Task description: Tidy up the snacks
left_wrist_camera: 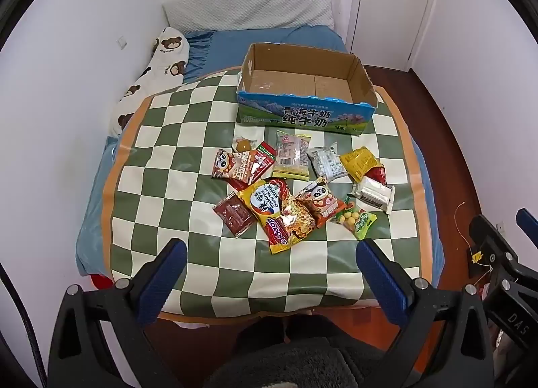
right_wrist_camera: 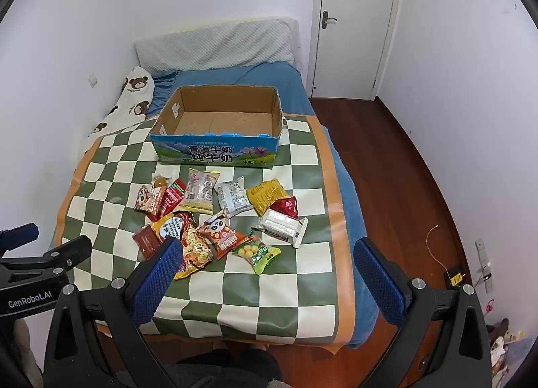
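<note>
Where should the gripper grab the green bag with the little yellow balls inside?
Probably by the near sealed edge of the green bag, coming down from above with the open right gripper. It lies flat on the checkered cloth at the front of the pile. That flat edge seems free of the panda packet beside it, while the middle bulges.

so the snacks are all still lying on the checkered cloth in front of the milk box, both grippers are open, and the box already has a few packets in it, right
Not quite: the milk box has no packets in it; the right wrist view shows its bare cardboard floor. The rest holds: the snacks lie on the checkered cloth in front of it, and the left gripper and right gripper are open.
</note>
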`<state>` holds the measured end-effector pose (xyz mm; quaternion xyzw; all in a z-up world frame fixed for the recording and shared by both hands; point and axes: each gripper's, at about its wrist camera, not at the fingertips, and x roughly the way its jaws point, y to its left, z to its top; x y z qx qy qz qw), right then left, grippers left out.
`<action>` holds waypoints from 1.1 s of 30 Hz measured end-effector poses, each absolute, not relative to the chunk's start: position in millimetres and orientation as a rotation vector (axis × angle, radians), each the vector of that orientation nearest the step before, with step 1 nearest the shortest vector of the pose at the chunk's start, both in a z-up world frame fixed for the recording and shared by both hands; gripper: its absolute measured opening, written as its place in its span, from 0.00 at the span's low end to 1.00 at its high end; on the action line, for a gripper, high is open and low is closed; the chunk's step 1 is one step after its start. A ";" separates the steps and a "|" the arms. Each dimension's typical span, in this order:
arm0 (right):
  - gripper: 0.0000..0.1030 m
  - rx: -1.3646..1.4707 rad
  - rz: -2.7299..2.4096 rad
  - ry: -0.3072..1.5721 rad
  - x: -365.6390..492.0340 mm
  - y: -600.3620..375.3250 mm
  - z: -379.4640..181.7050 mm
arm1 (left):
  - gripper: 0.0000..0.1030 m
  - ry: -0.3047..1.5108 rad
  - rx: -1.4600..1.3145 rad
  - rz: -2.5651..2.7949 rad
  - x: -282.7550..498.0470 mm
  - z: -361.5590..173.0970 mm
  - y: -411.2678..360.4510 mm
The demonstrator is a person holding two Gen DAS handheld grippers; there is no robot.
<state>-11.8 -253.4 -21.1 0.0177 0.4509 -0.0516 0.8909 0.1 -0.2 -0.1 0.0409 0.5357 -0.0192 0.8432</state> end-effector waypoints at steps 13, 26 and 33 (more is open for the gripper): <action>1.00 0.043 -0.080 0.942 -9.4 -248.4 -17.9 | 1.00 1.124 0.075 -0.043 0.6 2.1 1.9; 1.00 0.049 -0.061 0.944 -9.9 -244.5 -17.2 | 1.00 1.122 0.071 -0.043 0.7 2.0 2.7; 1.00 0.052 -0.065 0.945 -8.5 -245.7 -19.5 | 1.00 1.123 0.071 -0.042 0.9 2.5 2.7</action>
